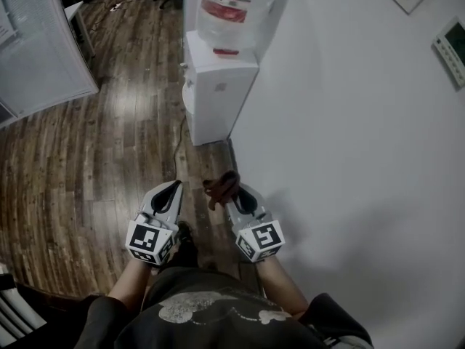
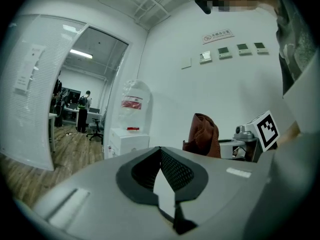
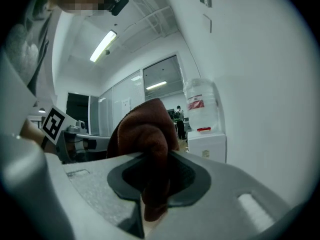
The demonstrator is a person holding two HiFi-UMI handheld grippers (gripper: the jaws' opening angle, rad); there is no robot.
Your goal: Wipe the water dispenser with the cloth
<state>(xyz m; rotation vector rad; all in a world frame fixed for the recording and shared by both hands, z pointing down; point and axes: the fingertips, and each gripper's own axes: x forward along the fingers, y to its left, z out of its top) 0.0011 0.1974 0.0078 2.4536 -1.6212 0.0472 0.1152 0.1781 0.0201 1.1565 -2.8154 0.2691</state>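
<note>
Two hand-held grippers lie side by side at lower centre, pointing up the frame; the left hand-held gripper [image 1: 174,187] [image 2: 161,151] has its jaws together on nothing; the right hand-held gripper [image 1: 231,196] [image 3: 155,159] is clamped on the one brown cloth [image 1: 221,185] [image 3: 142,129], bunched over its tips; wooden floor [image 1: 94,166] beneath; one dispenser [image 1: 218,93] stands well apart at top centre against the wall [image 1: 349,122], its bottle [image 1: 232,9] cut off by the top edge.

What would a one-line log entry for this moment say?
right gripper: shut on reddish-brown cloth | left gripper: shut, empty | white water dispenser: ahead beside wall, not yet touched
</note>
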